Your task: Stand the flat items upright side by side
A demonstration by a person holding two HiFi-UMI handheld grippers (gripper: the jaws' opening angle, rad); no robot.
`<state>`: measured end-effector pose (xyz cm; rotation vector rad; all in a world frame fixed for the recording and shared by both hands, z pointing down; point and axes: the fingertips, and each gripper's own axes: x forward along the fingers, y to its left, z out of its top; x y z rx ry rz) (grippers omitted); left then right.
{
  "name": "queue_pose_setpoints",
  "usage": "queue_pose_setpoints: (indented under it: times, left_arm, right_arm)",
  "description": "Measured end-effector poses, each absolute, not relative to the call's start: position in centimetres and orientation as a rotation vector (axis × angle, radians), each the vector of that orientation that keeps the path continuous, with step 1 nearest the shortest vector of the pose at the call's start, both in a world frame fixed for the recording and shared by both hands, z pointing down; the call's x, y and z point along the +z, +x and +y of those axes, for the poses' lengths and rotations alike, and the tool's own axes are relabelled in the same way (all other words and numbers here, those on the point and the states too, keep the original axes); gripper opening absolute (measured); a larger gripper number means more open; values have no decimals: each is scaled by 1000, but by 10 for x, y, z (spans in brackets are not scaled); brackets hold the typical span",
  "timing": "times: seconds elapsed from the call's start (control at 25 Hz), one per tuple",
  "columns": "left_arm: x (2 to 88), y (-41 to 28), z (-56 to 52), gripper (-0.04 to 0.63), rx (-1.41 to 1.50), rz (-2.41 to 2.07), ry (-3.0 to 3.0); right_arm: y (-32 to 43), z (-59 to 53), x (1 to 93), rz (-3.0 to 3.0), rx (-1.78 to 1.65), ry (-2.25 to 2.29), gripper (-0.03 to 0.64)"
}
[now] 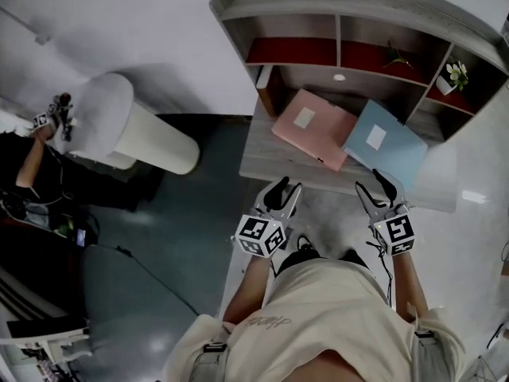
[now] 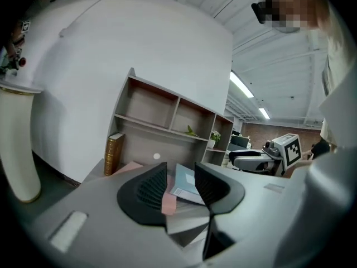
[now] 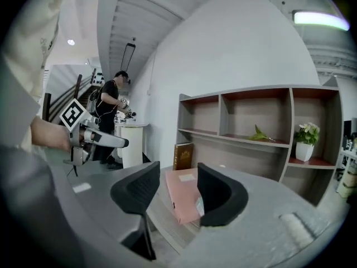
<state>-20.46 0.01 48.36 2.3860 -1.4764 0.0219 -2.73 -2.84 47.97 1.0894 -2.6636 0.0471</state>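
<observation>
Altogether there are two flat items, a pink folder (image 1: 312, 127) and a blue folder (image 1: 385, 143). Both lie flat on the desk (image 1: 262, 165) in front of the shelf unit (image 1: 358, 22), meeting along one edge. One brown book (image 1: 266, 86) stands upright at the shelf's left end, and one potted plant (image 1: 455, 76) sits in a right compartment. Two grippers hover at the desk's near edge, the left gripper (image 1: 286, 188) and the right gripper (image 1: 374, 184), each with jaws partly apart and nothing between them. The left gripper view shows both folders past its jaws. The right gripper view shows mainly the pink one, plus a second person (image 3: 111, 116) by a white pedestal (image 1: 135, 130).
</observation>
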Motion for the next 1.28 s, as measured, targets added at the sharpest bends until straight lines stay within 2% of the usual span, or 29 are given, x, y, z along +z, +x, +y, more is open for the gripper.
queue_pose_setpoints:
  times: [0.48, 0.84, 1.16, 1.28]
  left_arm:
    - [510, -248, -23, 170, 79, -1268, 2452]
    - [534, -219, -51, 169, 120, -1192, 2441]
    - [525, -201, -120, 166, 264, -1129, 2496]
    - [518, -181, -148, 166, 297, -1060, 2542]
  right_arm:
    - [-33, -24, 514, -2432, 144, 1360, 215]
    - [-16, -55, 534, -2378, 170, 1384, 215]
    - [-6, -125, 567, -2321, 140, 1382, 215]
    - [1, -140, 585, -2289, 165, 1381, 236]
